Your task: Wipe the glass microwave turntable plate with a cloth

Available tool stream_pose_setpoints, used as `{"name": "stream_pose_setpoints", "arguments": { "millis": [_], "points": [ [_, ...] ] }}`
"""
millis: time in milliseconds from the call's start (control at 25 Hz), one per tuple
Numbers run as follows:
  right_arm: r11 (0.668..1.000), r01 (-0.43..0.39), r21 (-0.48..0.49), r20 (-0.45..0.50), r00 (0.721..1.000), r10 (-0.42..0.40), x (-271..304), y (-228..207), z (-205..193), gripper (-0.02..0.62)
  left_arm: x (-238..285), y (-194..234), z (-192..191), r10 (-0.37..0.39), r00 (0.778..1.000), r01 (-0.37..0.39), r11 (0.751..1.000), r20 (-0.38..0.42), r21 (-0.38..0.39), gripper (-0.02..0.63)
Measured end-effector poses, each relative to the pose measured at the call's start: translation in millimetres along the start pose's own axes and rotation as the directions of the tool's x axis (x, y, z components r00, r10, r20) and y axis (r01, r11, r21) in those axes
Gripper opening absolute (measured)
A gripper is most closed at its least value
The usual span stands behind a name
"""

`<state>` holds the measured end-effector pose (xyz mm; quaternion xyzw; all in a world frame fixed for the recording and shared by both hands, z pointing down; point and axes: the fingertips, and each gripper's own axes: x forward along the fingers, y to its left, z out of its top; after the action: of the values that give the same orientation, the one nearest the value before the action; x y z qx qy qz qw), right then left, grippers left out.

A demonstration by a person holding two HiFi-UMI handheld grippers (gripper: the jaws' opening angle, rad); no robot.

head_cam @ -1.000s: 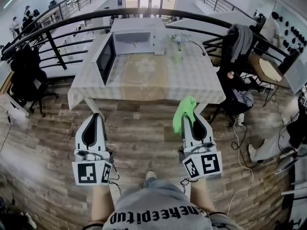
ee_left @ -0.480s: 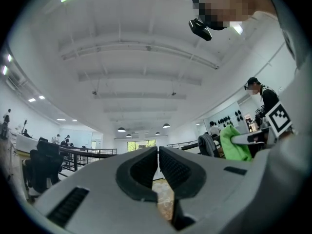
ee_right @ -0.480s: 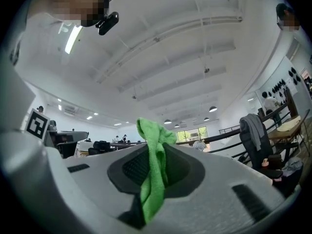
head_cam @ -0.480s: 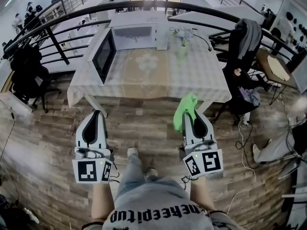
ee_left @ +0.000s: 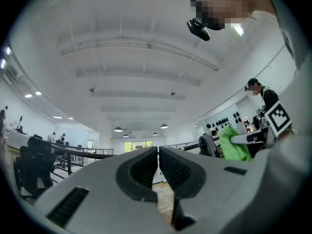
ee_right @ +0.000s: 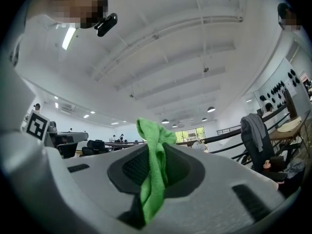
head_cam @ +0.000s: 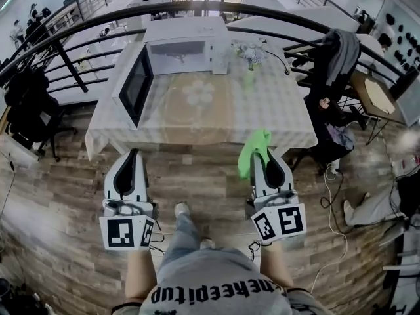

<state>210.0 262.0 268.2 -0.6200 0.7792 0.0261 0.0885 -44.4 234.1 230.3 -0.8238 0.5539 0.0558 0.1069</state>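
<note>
While both hang above the floor (head_cam: 197, 176), short of the tabletop (head_cam: 216, 113): right tongs (head_cam: 265, 157), pinching a green cloth (head_cam: 252, 151); left tongs (head_cam: 133, 155), pressed together, empty. Microwave (head_cam: 187, 44) on tabletop, door open; plate not discernible.

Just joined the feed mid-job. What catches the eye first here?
The bright green cloth pinched in the right gripper, held above the wooden floor. Ahead, a white microwave sits at the far edge of the table, its door swung wide open. The left gripper is shut and empty.
</note>
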Motion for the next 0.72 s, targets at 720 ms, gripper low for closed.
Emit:
{"name": "stream_pose_setpoints", "arguments": {
  "millis": [720],
  "points": [
    [0.999, 0.036, 0.008, 0.008, 0.999, -0.036, 174, 8, -20, 0.054, 136, 109, -34, -0.031, 0.999, 0.031, 0.999, 0.016, 0.010, 0.012]
  ]
}}
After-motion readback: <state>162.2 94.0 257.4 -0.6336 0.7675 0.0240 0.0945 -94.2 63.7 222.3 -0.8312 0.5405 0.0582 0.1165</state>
